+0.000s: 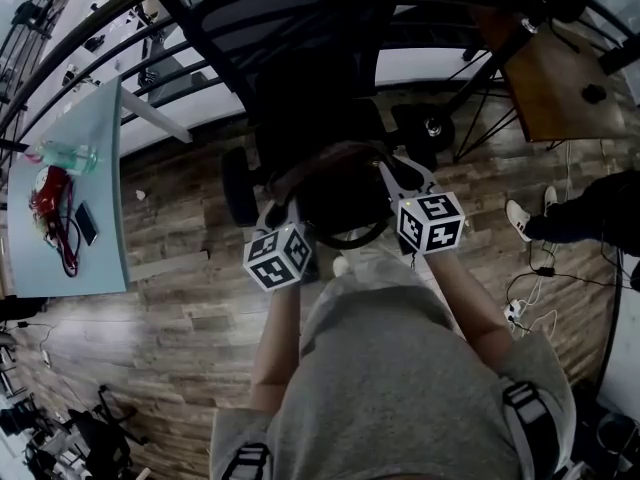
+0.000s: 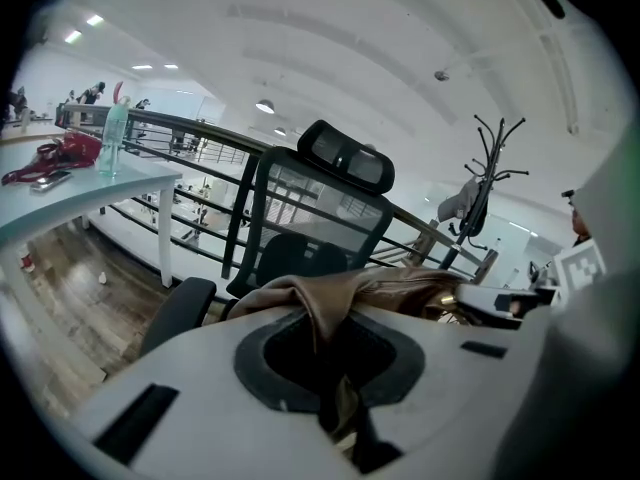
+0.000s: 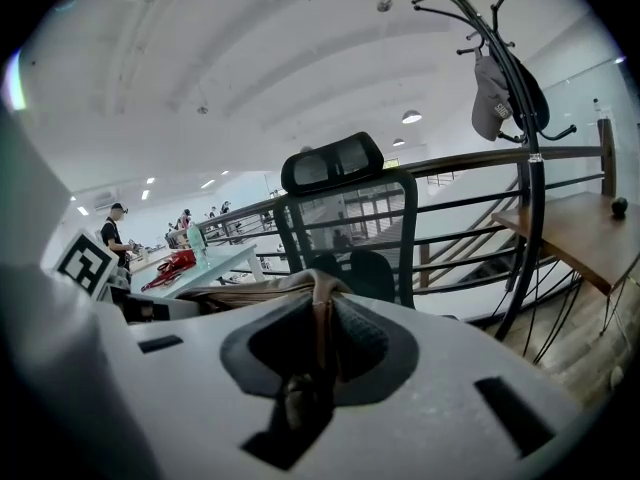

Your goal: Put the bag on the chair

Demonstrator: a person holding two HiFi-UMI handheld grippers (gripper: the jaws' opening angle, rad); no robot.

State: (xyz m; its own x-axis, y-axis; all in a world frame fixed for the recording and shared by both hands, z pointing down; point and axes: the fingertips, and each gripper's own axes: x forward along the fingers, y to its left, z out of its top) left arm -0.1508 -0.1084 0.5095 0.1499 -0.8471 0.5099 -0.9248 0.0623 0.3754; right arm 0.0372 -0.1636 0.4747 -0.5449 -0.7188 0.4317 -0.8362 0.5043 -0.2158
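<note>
Left tongs (image 2: 335,320) pinch tight on a fold of the soft brown leather bag (image 2: 400,290), and the right tongs (image 3: 318,338) are closed narrowly on another fold of its top. The bag hangs between them in the air, just in front of the black mesh office chair with a headrest (image 2: 322,206); it does not appear to rest on the seat yet.

To do this step well, I would hold both grips level so the limp leather does not sag to one side. Carry the bag over the seat's front edge, between the black padded armrests (image 2: 178,310), and lower it until the cushion takes its weight. Set it well back from the front edge, since it will likely slump. Avoid bumping the chair, which may roll.
</note>
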